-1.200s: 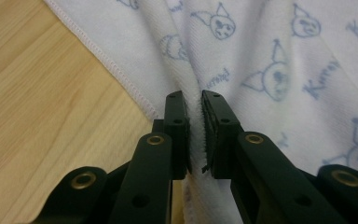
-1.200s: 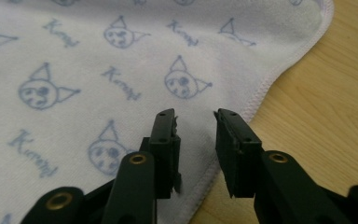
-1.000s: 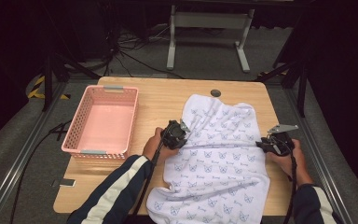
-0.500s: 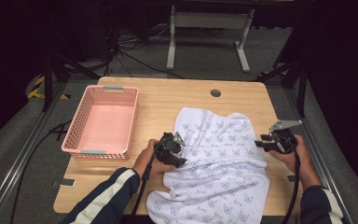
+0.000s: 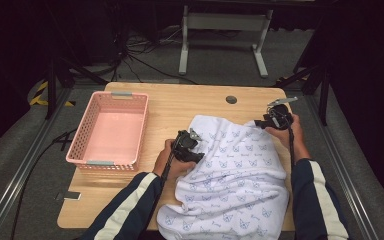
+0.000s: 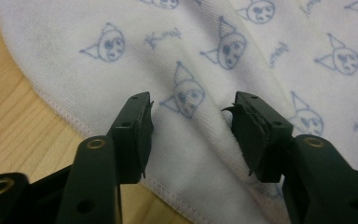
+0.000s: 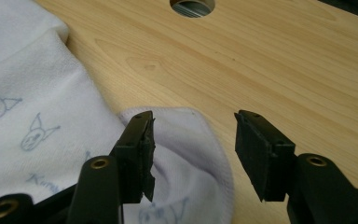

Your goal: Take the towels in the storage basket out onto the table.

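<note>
- Two hand-held grippers work at one white towel (image 5: 230, 175) with small blue cartoon prints, which lies on the wooden table (image 5: 180, 107) and fills its 3 to 6 o'clock part, rumpled, its near end at the table's front edge.
- Left gripper (image 5: 192, 145) sits at the towel's 9 o'clock edge in the high view, held by the person's left hand (image 5: 167, 160). In the left gripper view its jaws stand apart over the cloth near the stitched hem (image 6: 70, 116), and nothing is pinched between the pads.
- Right gripper (image 5: 265, 121) is at the towel's 1 o'clock corner in the high view, in the person's right hand (image 5: 287, 132). Its jaws have just been opening; in the right gripper view they stand apart, with a rounded fold of the towel (image 7: 186, 154) lying below and beside the left pad, not clamped.
- One pink plastic basket (image 5: 87, 162) stands at the table's 9 o'clock side, well apart from the towel.
- One round cable hole (image 5: 231, 99) sits in the tabletop at 12 o'clock, near the right gripper.
</note>
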A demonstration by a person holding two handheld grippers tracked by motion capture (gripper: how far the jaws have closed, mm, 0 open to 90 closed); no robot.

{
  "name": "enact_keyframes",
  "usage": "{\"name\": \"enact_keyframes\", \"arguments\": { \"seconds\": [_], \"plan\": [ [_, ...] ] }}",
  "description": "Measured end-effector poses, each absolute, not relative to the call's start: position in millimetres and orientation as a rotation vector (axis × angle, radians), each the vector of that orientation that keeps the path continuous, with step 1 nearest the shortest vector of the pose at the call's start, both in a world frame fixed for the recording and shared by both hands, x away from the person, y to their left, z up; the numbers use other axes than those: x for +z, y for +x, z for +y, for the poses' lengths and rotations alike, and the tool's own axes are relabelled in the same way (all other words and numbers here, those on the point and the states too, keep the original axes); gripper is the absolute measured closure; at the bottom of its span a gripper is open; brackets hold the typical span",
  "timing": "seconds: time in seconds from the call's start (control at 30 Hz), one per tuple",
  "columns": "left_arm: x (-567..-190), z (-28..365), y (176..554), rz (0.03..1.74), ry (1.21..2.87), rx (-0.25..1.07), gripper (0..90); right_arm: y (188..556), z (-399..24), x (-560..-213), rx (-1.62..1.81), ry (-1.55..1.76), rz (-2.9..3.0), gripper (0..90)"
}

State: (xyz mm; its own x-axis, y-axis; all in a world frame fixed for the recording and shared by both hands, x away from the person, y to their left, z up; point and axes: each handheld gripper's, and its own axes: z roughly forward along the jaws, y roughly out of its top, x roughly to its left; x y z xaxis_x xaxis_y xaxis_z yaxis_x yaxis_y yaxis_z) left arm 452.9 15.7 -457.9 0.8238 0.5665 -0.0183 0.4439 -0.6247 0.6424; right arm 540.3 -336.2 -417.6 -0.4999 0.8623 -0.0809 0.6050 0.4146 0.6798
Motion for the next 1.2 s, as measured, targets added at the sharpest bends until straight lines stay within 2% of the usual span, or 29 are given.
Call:
{"name": "enact_keyframes", "arguments": {
  "seconds": [0.17, 0.27, 0.3, 0.33, 0.4, 0.43, 0.67, 0.7, 0.83, 1.0, 1.13, 1.2],
  "plan": [
    [-459.4, 21.5, 443.9, 0.731, 2.339, 0.253, 52.2, 555.2, -323.2, -440.1, 0.710, 1.247, 2.369, 43.4],
    [-460.3, 23.6, 440.9, 0.725, 2.330, 0.256, 52.9, 556.7, -323.6, -442.1, 0.726, 1.265, 2.353, 43.0],
    [-459.5, 24.9, 439.7, 0.722, 2.339, 0.251, 52.9, 557.4, -324.6, -442.8, 0.743, 1.270, 2.354, 46.4],
    [-459.0, 25.6, 439.1, 0.719, 2.345, 0.249, 53.9, 557.5, -326.6, -443.4, 0.778, 1.282, 2.369, 54.0],
    [-457.1, 28.6, 436.0, 0.710, 2.367, 0.242, 59.4, 555.9, -327.1, -441.1, 0.775, 1.265, 2.377, 80.4],
    [-457.0, 30.1, 435.1, 0.703, 2.368, 0.249, 60.6, 554.2, -326.4, -439.1, 0.754, 1.256, 2.356, 82.1],
    [-455.4, 39.3, 421.8, 0.707, 2.393, 0.233, 63.0, 530.2, -347.9, -407.1, 1.033, 1.204, 2.171, 83.1],
    [-455.0, 42.5, 416.6, 0.708, 2.398, 0.233, 61.4, 512.5, -352.2, -394.4, 1.154, 1.105, 2.176, 83.1],
    [-451.9, 49.7, 407.1, 0.695, 2.446, 0.184, 58.0, 484.6, -348.5, -383.4, 1.272, 0.931, 2.255, 83.1],
    [-451.3, 61.4, 396.2, 0.741, 2.408, 0.189, 46.8, 432.8, -329.2, -380.1, 1.229, 0.701, 2.435, 83.0],
    [-446.3, 64.4, 408.1, 0.797, 2.354, 0.228, 35.6, 415.5, -320.4, -396.6, 1.057, 0.692, 2.507, 82.3],
    [-443.4, 59.7, 423.7, 0.822, 2.295, 0.294, 33.5, 413.0, -317.4, -405.6, 0.968, 0.683, 2.526, 81.5]
  ]
}}
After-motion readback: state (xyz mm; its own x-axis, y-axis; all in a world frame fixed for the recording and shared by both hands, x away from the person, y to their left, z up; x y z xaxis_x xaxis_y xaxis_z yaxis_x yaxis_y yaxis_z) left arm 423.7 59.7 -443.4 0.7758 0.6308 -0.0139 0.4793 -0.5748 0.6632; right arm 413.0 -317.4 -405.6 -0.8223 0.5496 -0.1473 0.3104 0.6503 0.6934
